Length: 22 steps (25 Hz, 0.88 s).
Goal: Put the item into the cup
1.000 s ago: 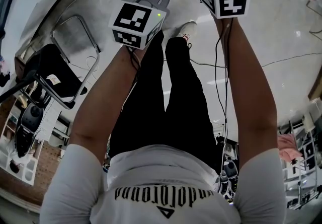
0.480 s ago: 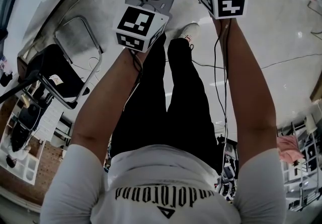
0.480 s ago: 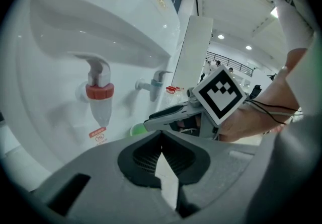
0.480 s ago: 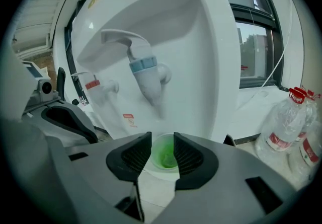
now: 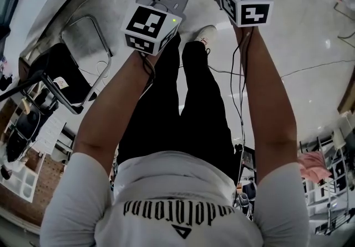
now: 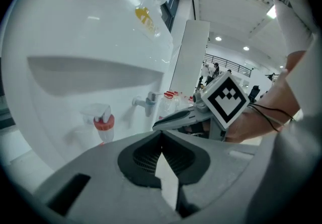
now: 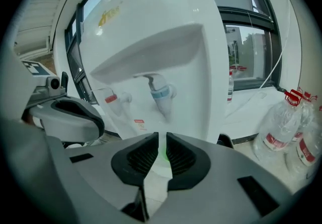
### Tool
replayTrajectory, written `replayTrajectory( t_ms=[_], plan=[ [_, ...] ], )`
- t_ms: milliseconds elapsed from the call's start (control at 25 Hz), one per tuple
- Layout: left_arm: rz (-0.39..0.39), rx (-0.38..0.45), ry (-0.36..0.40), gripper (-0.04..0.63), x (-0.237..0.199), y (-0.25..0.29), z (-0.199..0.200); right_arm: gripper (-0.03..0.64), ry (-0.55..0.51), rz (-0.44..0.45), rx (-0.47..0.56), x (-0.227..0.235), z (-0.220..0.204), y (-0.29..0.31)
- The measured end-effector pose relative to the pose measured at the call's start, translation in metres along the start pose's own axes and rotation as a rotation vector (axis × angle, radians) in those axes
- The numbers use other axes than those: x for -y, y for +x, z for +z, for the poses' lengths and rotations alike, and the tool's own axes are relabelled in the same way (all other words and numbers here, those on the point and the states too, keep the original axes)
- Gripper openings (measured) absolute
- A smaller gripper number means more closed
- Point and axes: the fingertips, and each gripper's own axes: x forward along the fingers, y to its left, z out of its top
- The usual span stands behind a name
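Fingers: left gripper [image 6: 161, 140] pressed together, empty | right gripper [image 7: 162, 142] just closing, narrow gap, nothing gripped | facing water dispenser [image 7: 171, 52]

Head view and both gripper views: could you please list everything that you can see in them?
water dispenser: one, white, ahead of both grippers
blue tap: one, under the dispenser's overhang
red tap: one, beside the blue one
water bottles: several, clear with red caps, low, right of the dispenser
folding chair: one, black and metal, on the floor at the person's left
cable: one, dark, across the pale floor
legs: two, black trousers
shoe: one, white
arms: two, bare, stretched forward
left gripper: grey, fingers together, empty
right gripper: grey, fingers slightly apart, just closing, gripping nothing
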Motion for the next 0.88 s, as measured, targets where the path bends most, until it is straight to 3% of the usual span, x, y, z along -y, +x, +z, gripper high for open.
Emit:
replayTrajectory(
  t_ms=[160, 360, 560, 880],
  plan=[
    [0.002, 0.013, 0.005, 0.014, 0.012, -0.019, 0.024, 0.020, -0.004, -0.013, 0.022, -0.013, 0.014, -0.037],
    [-0.010, 0.034, 0.019, 0.014, 0.034, -0.053, 0.063, 0.015, -0.007, -0.007, 0.055, -0.043, 0.040, -0.091],
    [-0.030, 0.071, 0.010, 0.014, 0.056, -0.096, 0.101, 0.014, -0.018, -0.010, 0.114, -0.067, 0.087, -0.146],
    [-0.049, 0.133, 0.056, 0.014, 0.106, -0.174, 0.162, 0.014, -0.035, 0.038, 0.216, -0.121, 0.158, -0.258]
  ],
)
